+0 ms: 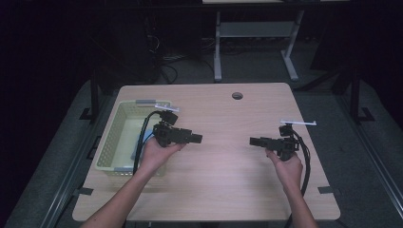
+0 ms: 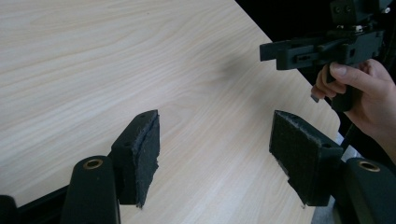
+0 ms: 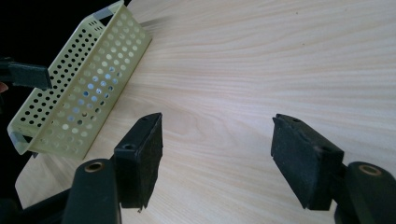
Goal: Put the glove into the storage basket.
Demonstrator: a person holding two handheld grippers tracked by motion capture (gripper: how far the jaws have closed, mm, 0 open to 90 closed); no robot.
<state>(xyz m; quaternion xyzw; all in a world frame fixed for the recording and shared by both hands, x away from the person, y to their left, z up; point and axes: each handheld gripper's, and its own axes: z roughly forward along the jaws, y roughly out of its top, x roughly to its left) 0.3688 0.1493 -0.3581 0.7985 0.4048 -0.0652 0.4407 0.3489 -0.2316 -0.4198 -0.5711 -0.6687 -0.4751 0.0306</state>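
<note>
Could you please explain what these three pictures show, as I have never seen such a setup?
A person sits at a wooden table and holds a hand-held gripper in each hand: a black tool with two padded jaws. The high view looks down from above; the left gripper and right gripper point toward each other over bare wood. The other two pictures come from cameras riding on the grippers, looking along their own jaws. In the left gripper view the jaws stand apart with nothing between them, and the right hand shows farther off. In the right gripper view the jaws are also apart and hold nothing. A pale yellow perforated basket stands at the table's left side.
</note>
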